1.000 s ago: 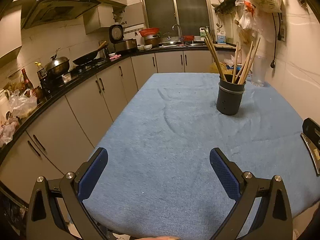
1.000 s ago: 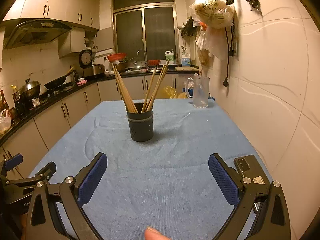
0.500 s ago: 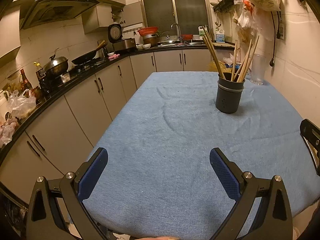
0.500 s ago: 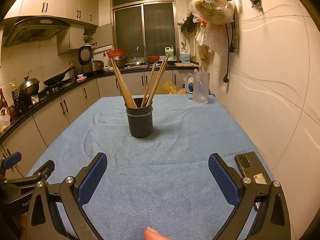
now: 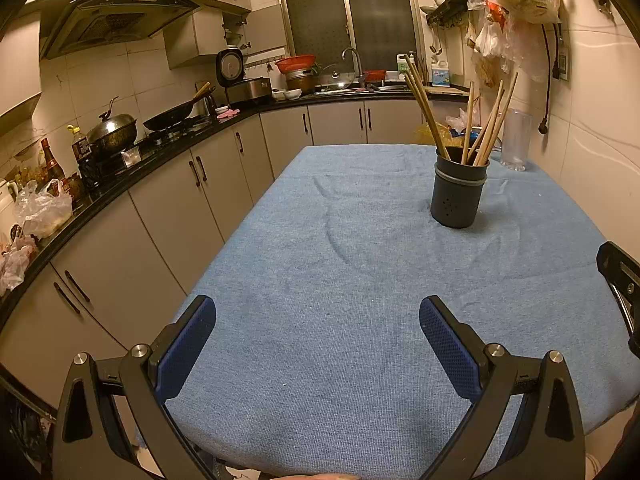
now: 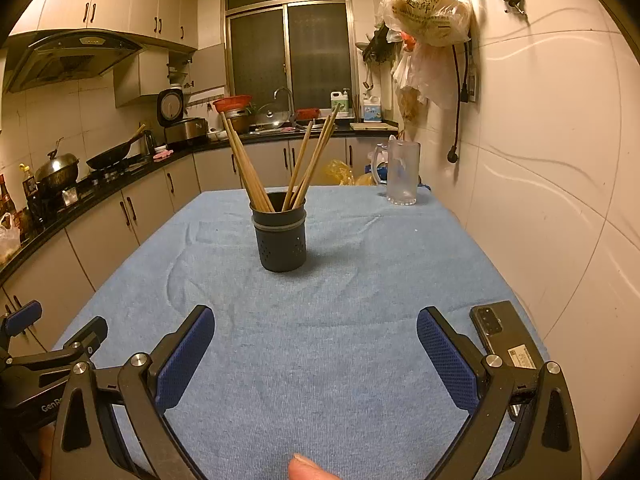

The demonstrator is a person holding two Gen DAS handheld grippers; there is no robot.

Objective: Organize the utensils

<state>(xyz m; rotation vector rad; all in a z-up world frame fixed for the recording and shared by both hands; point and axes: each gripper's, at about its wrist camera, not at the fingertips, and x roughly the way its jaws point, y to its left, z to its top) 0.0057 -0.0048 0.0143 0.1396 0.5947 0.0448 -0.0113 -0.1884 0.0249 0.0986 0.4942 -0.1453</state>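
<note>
While both grippers hang empty with their blue-padded fingers spread wide, the chopsticks (image 6: 256, 172) stand in a dark perforated utensil holder (image 6: 282, 240) well ahead of the right gripper (image 6: 314, 344), slightly left of the midline between its fingers; from the left gripper (image 5: 318, 336) the same holder (image 5: 458, 194) sits far ahead and beyond its right finger. About 6 wooden chopsticks lean in 2 loose fans, some tilted left and the rest tilted right, resting against the holder's rim. They look light, stiff and thin, with a smooth finish likely to slide or pivot between flat pads, so a pinch on the upper part of a shaft, clear of the neighbouring sticks, seems the safest hold; squeezing 2 crossed sticks together would probably make them scissor apart. The holder itself appears light plastic and could tip or skid on the blue tablecloth (image 6: 360, 280) if a stick is dragged sideways instead of lifted along its lean. Nothing else to sort lies on the cloth; a glass mug (image 6: 402, 172) stands far beyond the right finger, and a smartphone (image 6: 502, 340) lies just outside that finger, so wide sweeps there look risky.
</note>
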